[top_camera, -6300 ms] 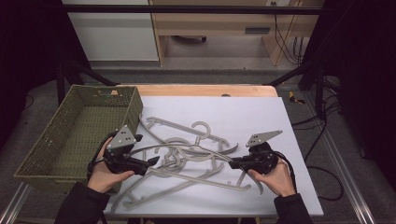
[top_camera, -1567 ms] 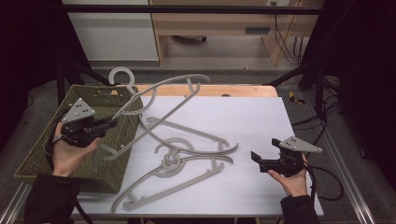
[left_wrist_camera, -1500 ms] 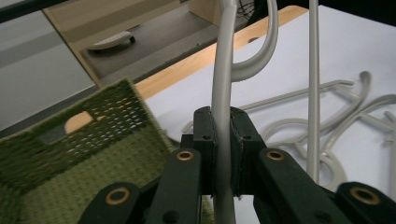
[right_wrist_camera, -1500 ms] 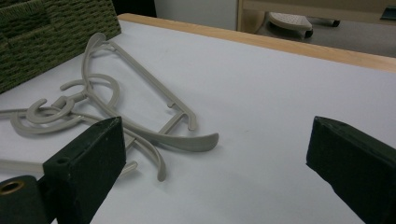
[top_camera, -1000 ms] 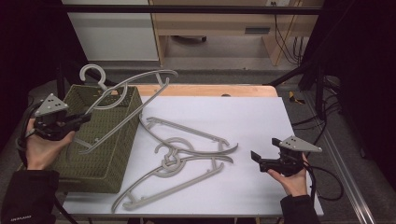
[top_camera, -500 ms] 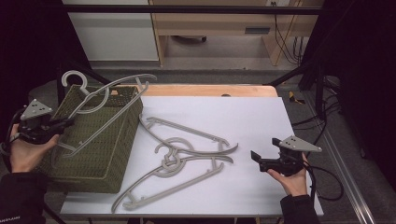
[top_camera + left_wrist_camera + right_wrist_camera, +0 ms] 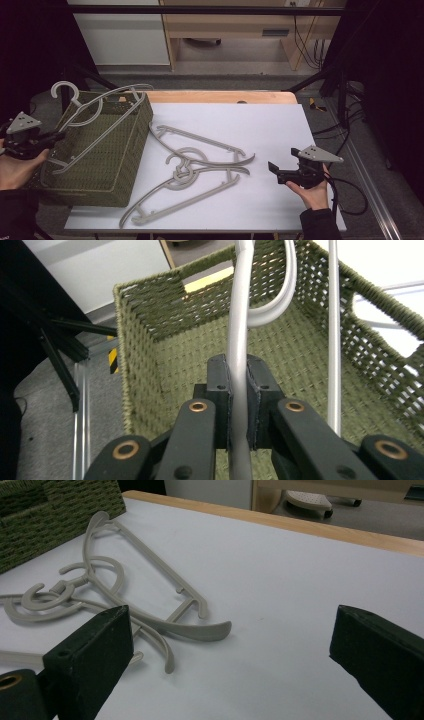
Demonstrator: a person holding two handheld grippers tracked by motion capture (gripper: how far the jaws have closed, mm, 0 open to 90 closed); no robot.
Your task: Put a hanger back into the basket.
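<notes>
The person was putting hangers into the green woven basket [image 7: 102, 165] at the table's [image 7: 280, 125] left side. One grey hanger [image 7: 95, 115] hung over it, pinched in the left gripper [image 7: 239, 400], hand held low beside the basket. Next it needed lowering and release. Two hangers [image 7: 200, 165] waited on the table. The right gripper [image 7: 280, 172] rested with jaws spread.

Held hanger [image 7: 95, 112]: pale grey plastic, as are the two hangers [image 7: 195, 165] on the counter. Basket [image 7: 107, 165]: olive-green open weave. Counter [image 7: 280, 125]: white, with a light wooden far edge; both claws are seen as black.
</notes>
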